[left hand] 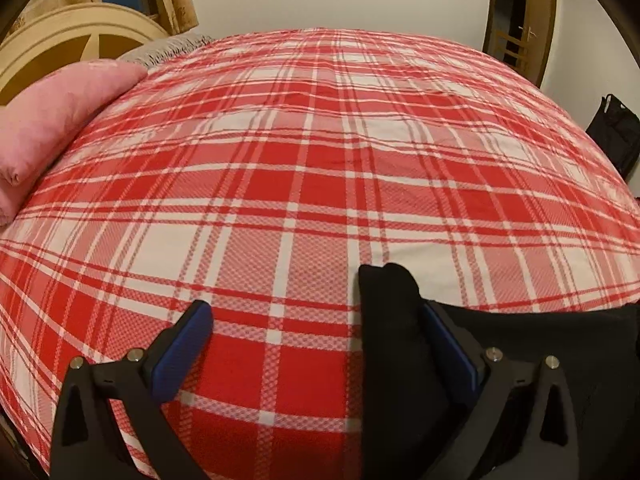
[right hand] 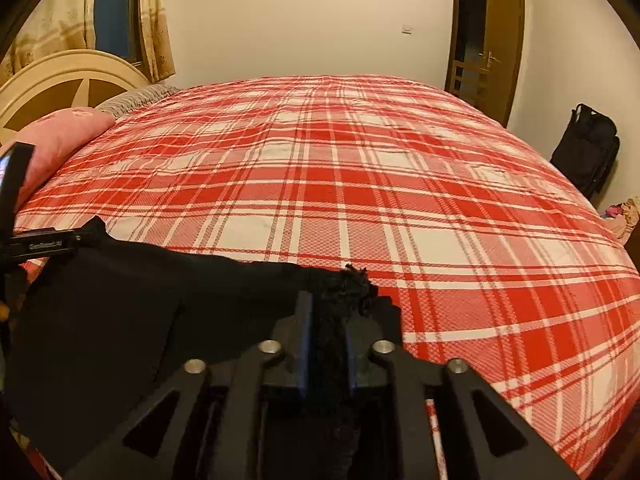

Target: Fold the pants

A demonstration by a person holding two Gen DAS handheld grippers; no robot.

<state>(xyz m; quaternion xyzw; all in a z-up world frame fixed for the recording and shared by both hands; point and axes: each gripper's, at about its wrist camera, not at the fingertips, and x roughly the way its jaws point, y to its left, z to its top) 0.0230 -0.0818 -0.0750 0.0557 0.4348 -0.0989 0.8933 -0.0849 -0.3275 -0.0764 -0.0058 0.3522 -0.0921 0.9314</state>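
You have one pair of black pants [right hand: 120,304], one bed [right hand: 360,168] under one red plaid cover, one pink pillow [left hand: 52,120], one black bag [right hand: 586,148], one door [right hand: 502,36], and two claws: left [left hand: 316,344], right [right hand: 328,328].

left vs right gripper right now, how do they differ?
Opening: the left gripper stands wide open; the right gripper is nearly closed.
Hold: the left gripper's pads clamp nothing, black pants lying against one finger only; the right gripper pinches a bunched edge of the pants between both pads.
Shared: both have blue pads, point down at the plaid bedspread, and work the same garment.
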